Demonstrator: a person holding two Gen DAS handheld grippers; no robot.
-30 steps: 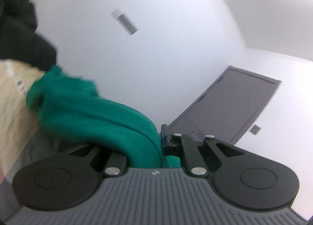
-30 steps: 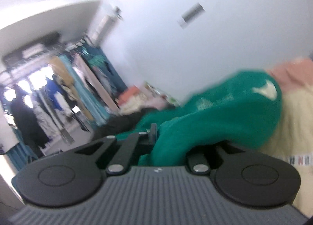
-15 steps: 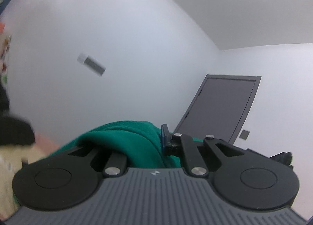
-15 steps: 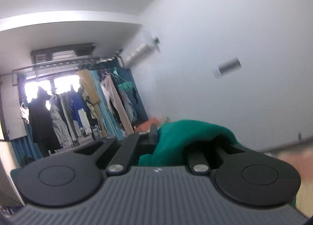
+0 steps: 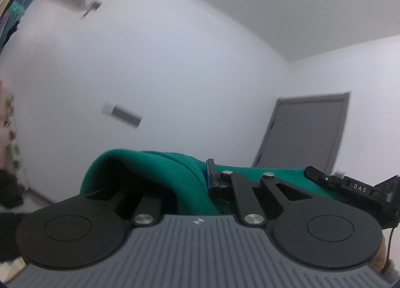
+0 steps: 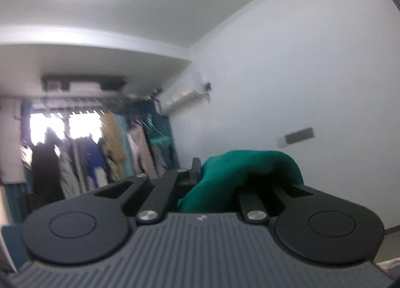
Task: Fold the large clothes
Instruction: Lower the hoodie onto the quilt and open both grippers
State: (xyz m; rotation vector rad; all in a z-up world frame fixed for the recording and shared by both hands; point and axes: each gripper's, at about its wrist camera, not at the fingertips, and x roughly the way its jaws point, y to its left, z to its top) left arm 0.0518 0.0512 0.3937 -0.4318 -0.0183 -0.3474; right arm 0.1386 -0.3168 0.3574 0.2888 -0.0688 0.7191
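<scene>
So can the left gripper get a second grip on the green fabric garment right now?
Probably not. The left gripper is already shut on the green fabric garment, which drapes over its fingers, so it would have to let go first.

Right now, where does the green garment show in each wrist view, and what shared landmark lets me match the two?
Left wrist: green garment bunched low at centre, clamped in the left gripper.
Right wrist: it sits low, right of centre, clamped in the right gripper.
Shared landmark: the small grey wall plate on the white wall.
</scene>
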